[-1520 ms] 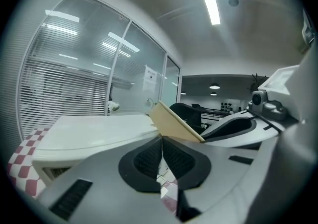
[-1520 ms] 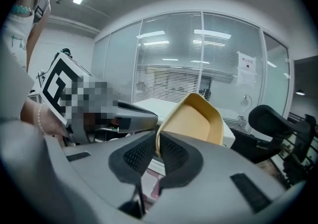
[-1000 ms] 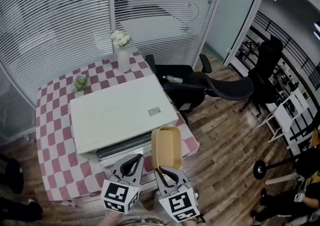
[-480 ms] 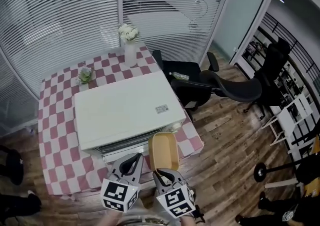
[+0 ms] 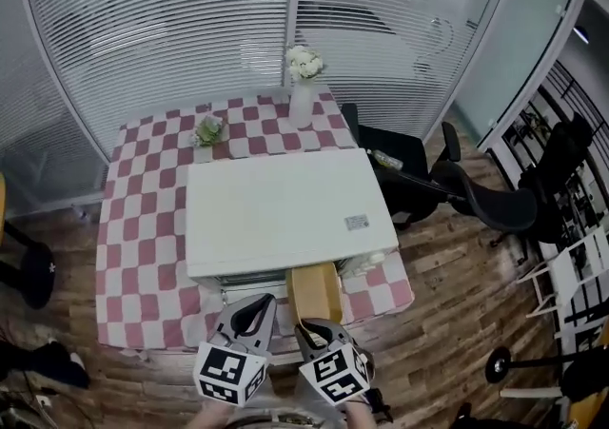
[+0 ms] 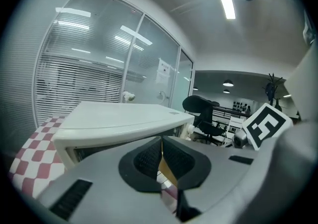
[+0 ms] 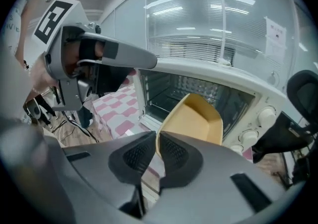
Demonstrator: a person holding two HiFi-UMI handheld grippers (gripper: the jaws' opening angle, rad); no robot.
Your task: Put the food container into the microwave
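Here's the food container (image 7: pixel 195 118), smooth tan plastic with a matt look, and the right tongs (image 7: pixel 155 143) are matt grey plastic with black ribbed pads (image 7: pixel 136 156). The microwave (image 5: pixel 281 208) shows a smooth, faintly glossy white shell. Under it lies a soft checked cloth (image 5: pixel 143 227), and at lower right a grainy wood-plank floor (image 5: pixel 447 313).

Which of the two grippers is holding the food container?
The right gripper: its jaws pinch the near rim of the tan food container before the open microwave. The left gripper is shut on nothing.
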